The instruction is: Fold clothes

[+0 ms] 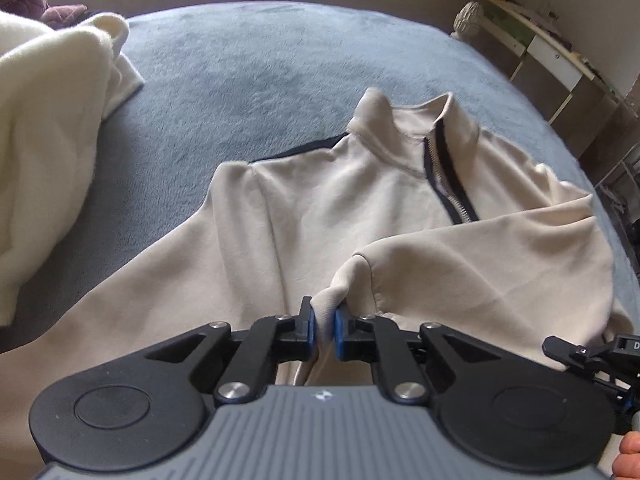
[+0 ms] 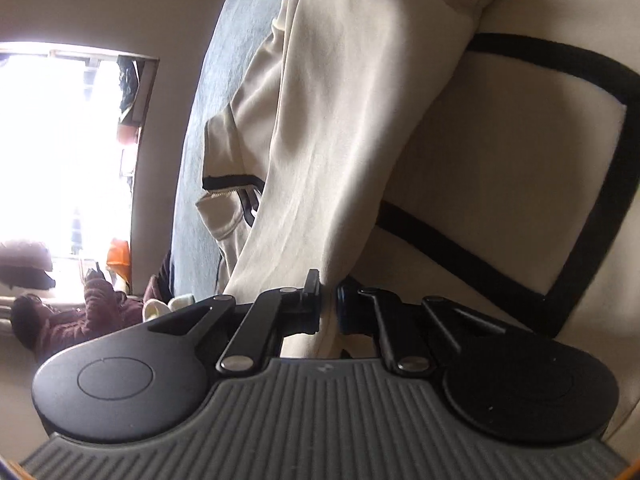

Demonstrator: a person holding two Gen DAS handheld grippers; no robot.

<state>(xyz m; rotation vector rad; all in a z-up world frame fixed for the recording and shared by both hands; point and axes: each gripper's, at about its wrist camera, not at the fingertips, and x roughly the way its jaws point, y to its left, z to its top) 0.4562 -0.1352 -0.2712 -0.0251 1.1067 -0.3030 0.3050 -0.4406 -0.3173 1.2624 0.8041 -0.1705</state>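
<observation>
Beige jacket (image 1: pixel 320 208) lies on the blue-grey blanket (image 1: pixel 240 68), its collar pointing away from the left gripper (image 1: pixel 324 322) and its zip running lengthwise toward it. A cream fleece (image 1: pixel 48 120) is heaped just left, apart from the jacket, with shelves (image 1: pixel 540 48) beyond the bed's right edge. Both tongs are clenched on jacket cloth: the left on a bunched fold near the sleeve, the right gripper (image 2: pixel 329 304) on a hanging fold.

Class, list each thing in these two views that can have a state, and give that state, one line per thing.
Beige zip-neck sweatshirt: spread on the blue-grey blanket, one sleeve folded across, zip partly open.
Left gripper: shut on sweatshirt fabric.
Right gripper: shut on sweatshirt fabric.
Cream fleece garment: crumpled, unfolded.
</observation>
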